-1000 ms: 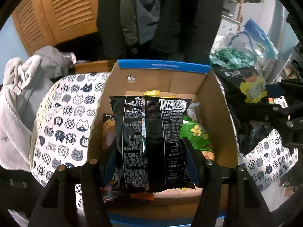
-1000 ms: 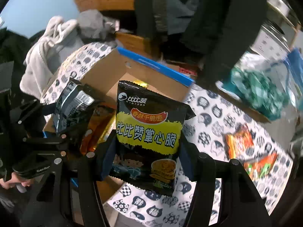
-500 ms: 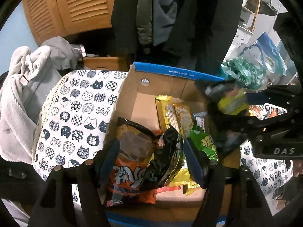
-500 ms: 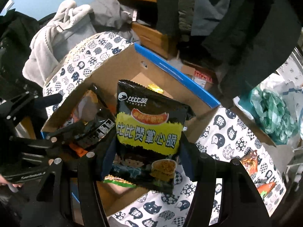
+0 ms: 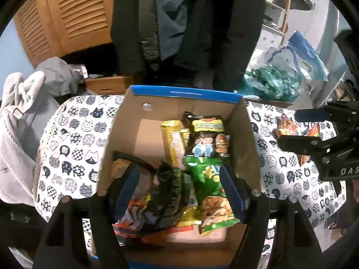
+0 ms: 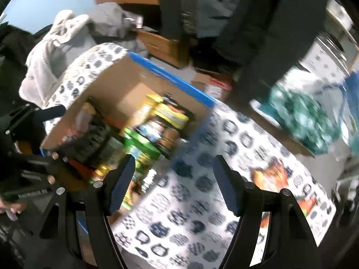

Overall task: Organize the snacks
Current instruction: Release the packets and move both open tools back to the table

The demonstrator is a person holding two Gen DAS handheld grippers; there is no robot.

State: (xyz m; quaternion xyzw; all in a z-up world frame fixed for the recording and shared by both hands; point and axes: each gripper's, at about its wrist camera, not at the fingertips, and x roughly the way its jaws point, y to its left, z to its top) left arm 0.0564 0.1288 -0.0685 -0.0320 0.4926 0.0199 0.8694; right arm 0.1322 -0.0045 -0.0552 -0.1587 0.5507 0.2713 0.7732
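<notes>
My left gripper (image 5: 179, 190) hangs over the cardboard box (image 5: 134, 116) with its jaws apart, gripping nothing. My right gripper (image 6: 174, 183) is spread wide and empty above the cat-print cloth (image 6: 224, 139). The black snack bag (image 5: 207, 139) lies inside the box on the green bag (image 5: 206, 179).

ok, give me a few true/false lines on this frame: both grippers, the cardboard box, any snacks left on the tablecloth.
1. The right gripper holds a snack packet. False: open, empty.
2. The left gripper is open over the cardboard box. True.
3. The black-and-yellow noodle packet lies in the box. True.
4. The cat-print tablecloth carries no snacks. False: orange packets lie on it.
</notes>
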